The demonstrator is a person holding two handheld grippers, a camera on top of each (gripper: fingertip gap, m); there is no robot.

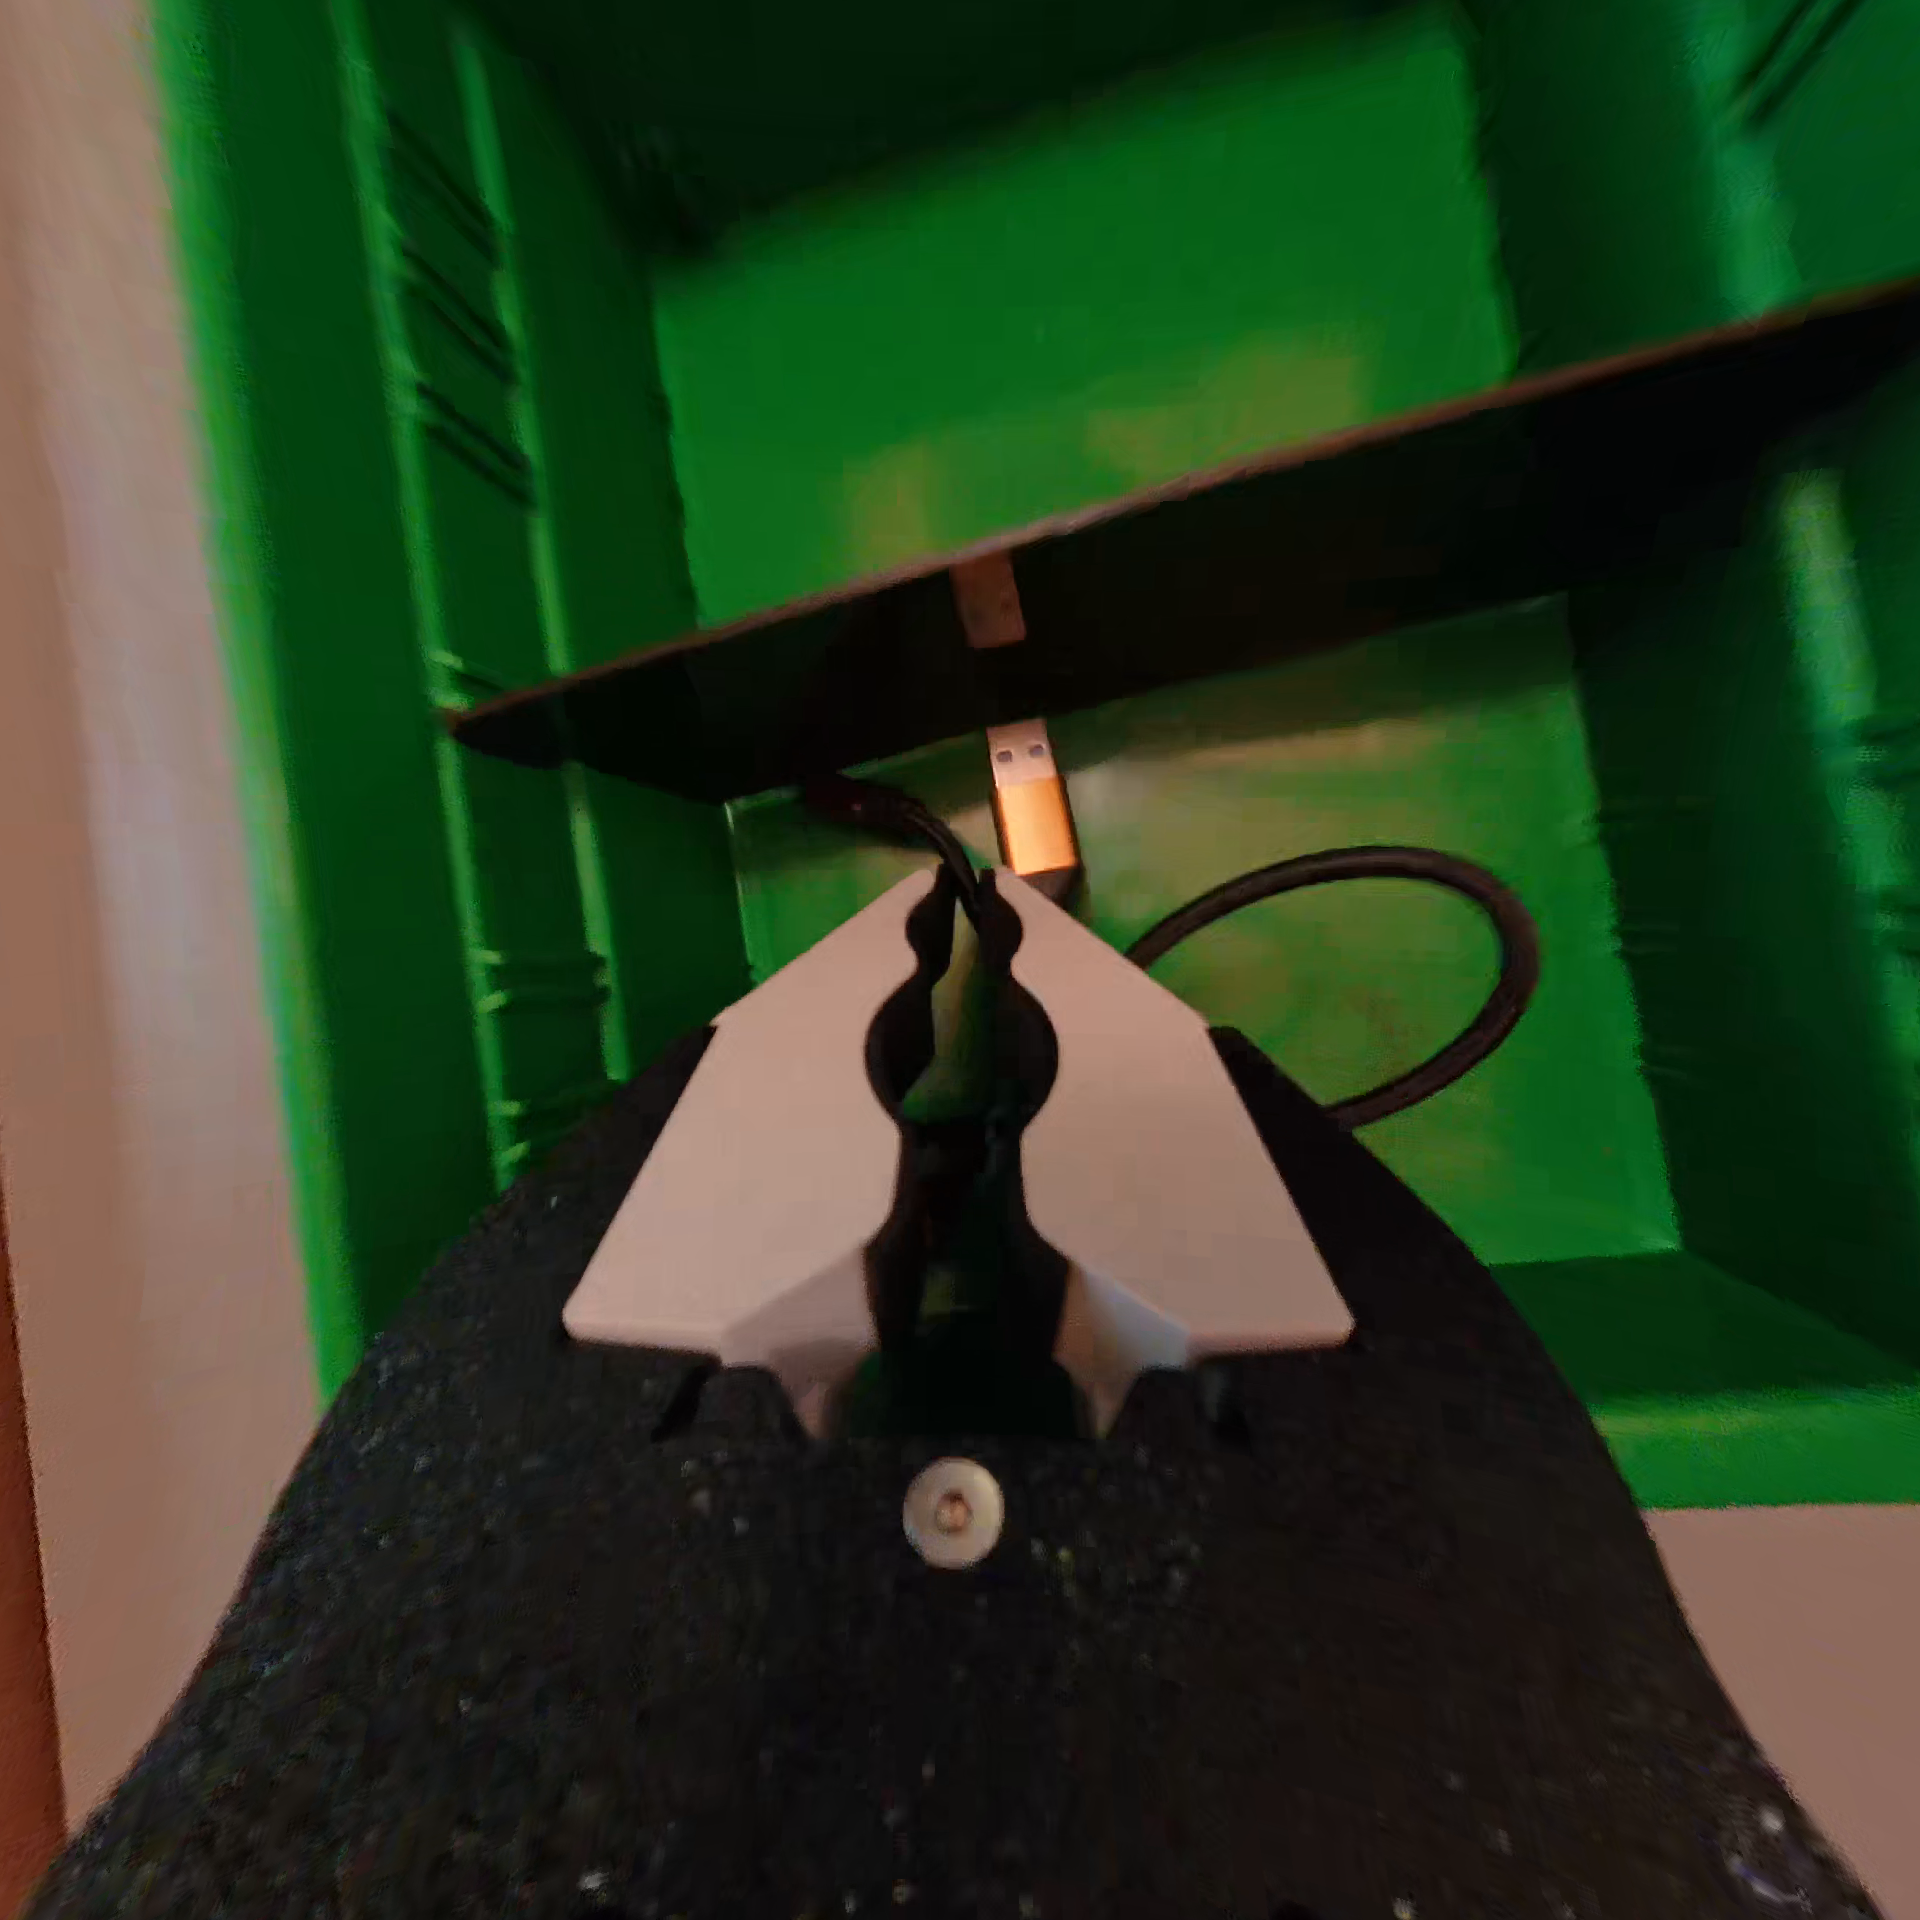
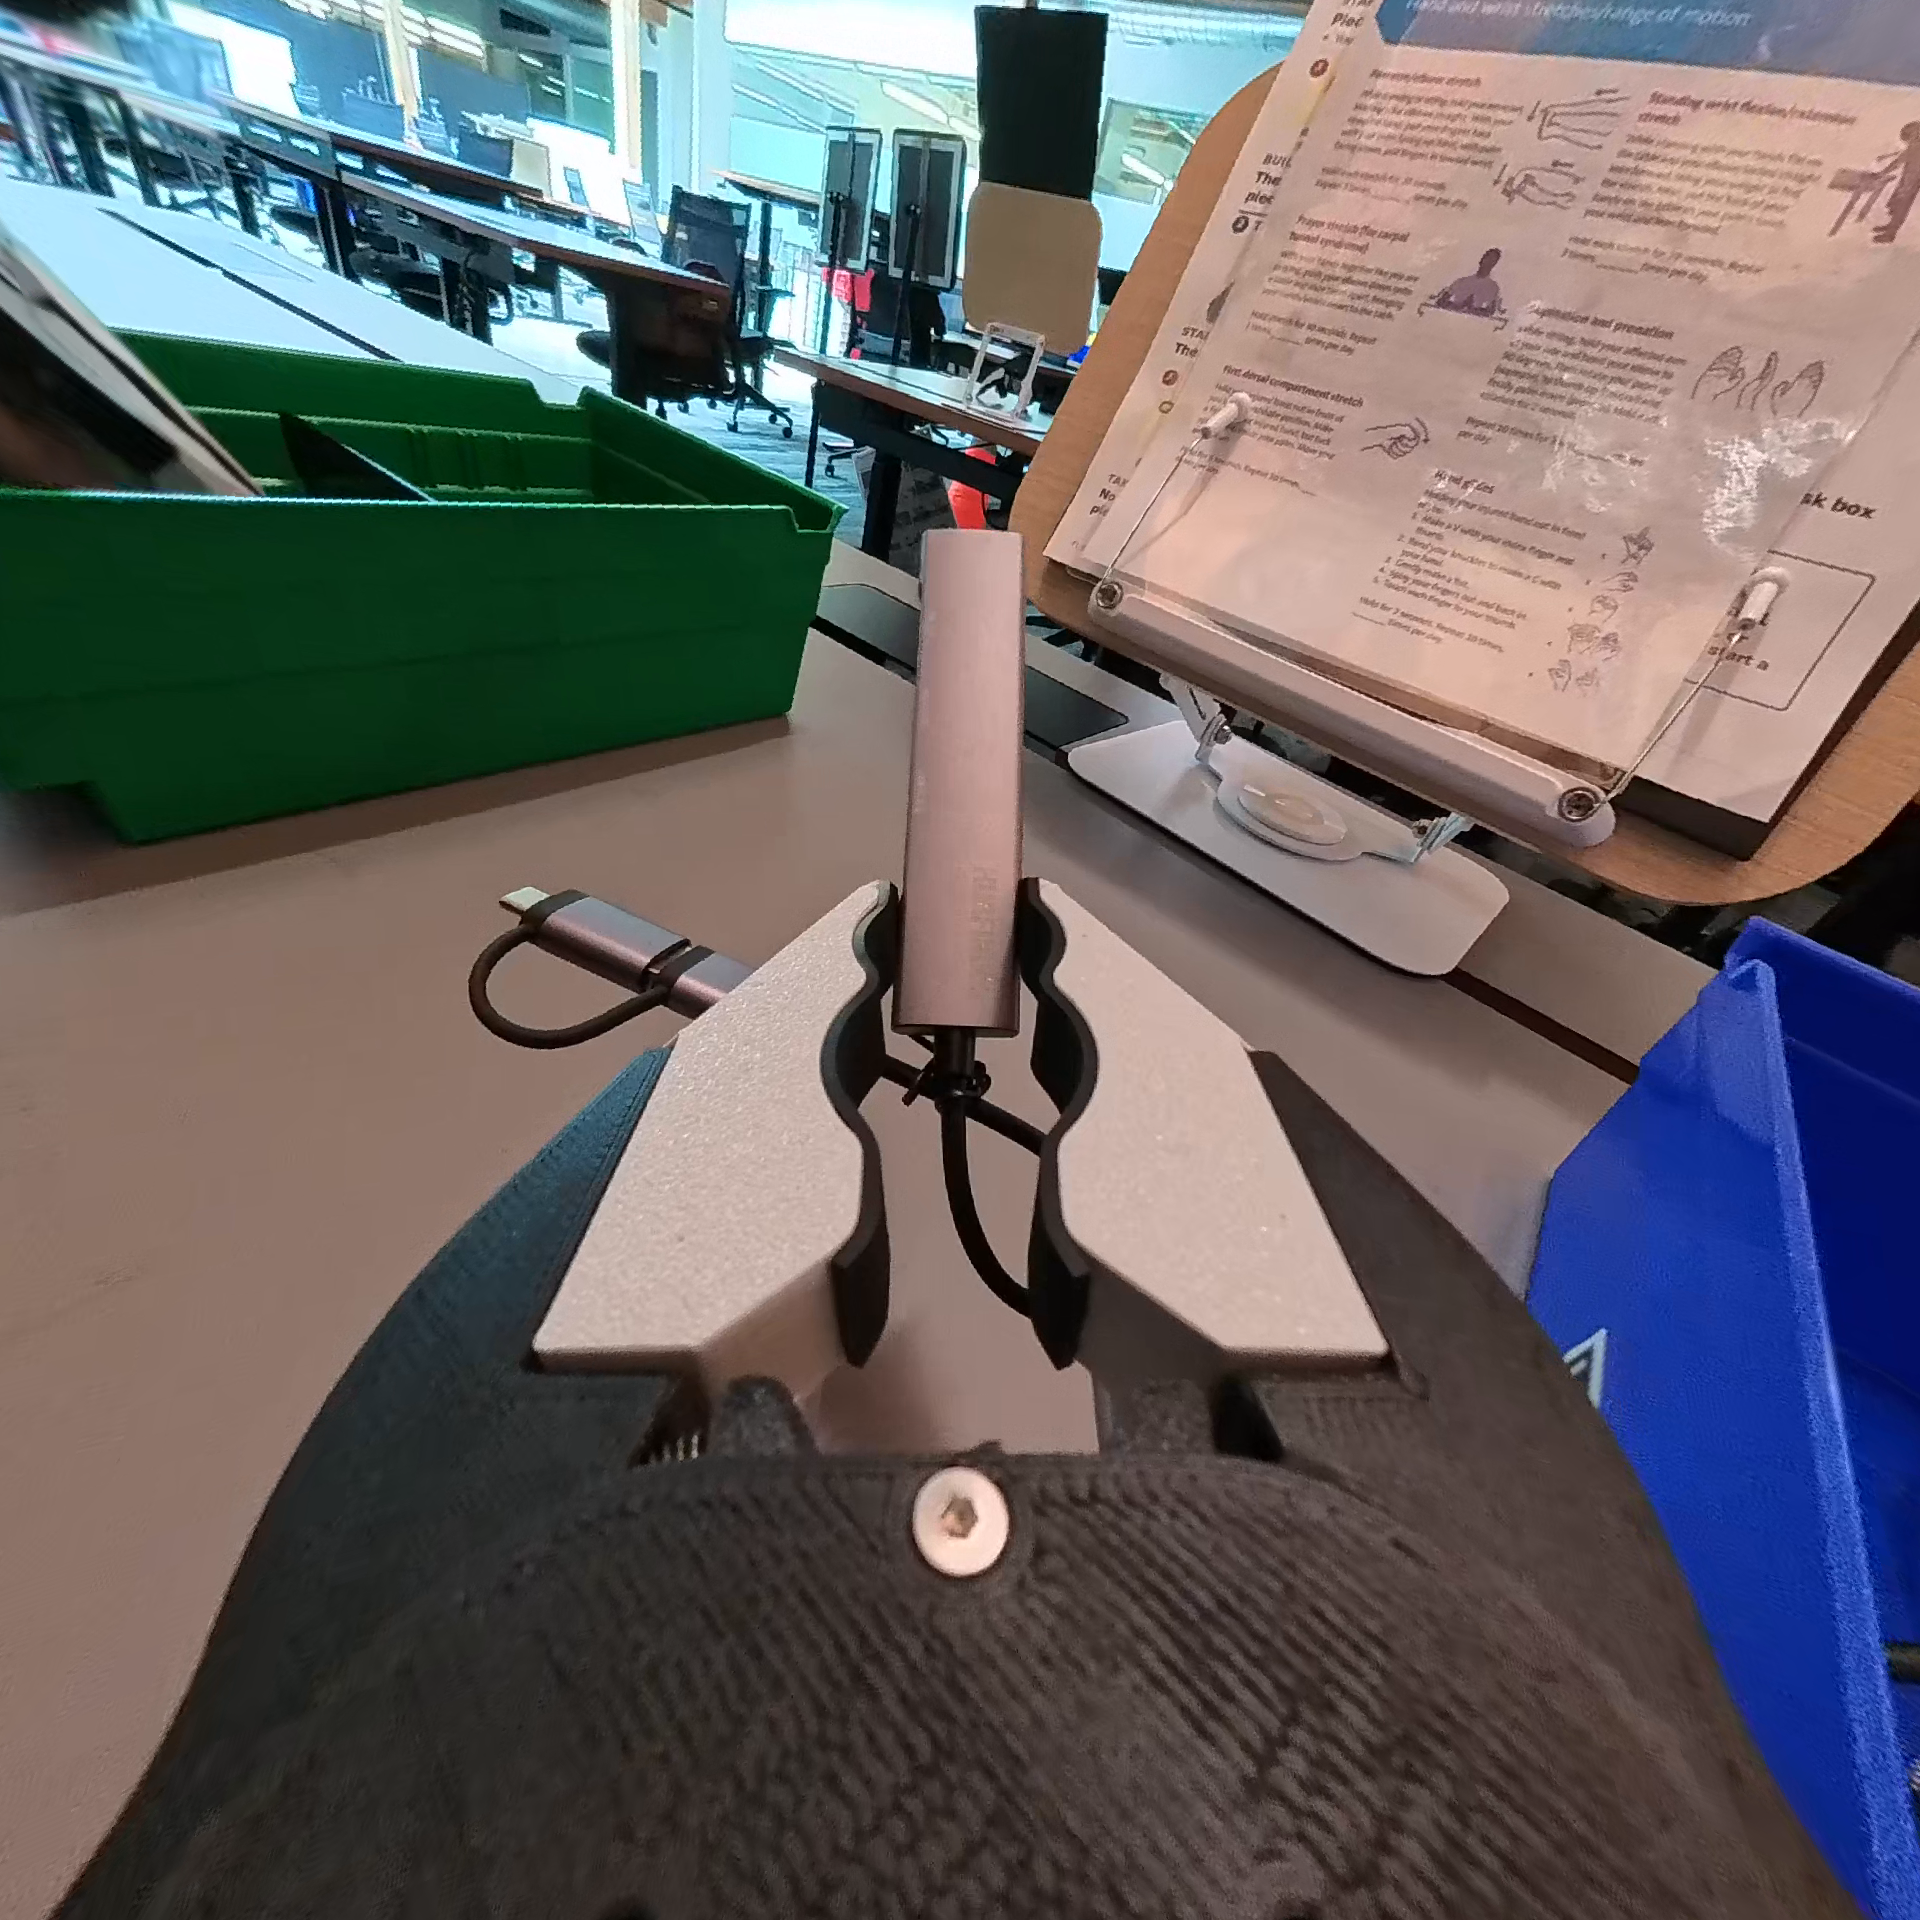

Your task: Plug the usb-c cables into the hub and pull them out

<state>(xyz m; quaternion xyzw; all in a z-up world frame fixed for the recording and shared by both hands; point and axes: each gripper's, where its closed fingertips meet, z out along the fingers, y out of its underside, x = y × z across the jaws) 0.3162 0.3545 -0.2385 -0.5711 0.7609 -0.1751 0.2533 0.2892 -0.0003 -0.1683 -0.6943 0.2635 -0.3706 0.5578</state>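
Observation:
In the left wrist view my left gripper point(image 1: 964, 883) is inside a green bin point(image 1: 1039, 364), shut on a thin black cable point(image 1: 940, 836) near its dark plug point(image 1: 852, 802). Beside it lies an orange metal connector point(image 1: 1029, 800) with a black cable looping to the right point(image 1: 1455, 935). In the right wrist view my right gripper point(image 2: 956, 914) is shut on a grey bar-shaped hub point(image 2: 961, 769), held upright above the table. The hub's own short cable point(image 2: 966, 1184) hangs between the fingers, and its grey plug with adapter point(image 2: 623, 940) lies on the table to the left.
A dark divider point(image 1: 1247, 582) crosses the green bin. In the right wrist view the green bin point(image 2: 395, 613) stands at the left, a document stand with a printed sheet point(image 2: 1507, 416) at the right, and a blue bin point(image 2: 1745, 1299) at the near right on the grey table point(image 2: 260, 1143).

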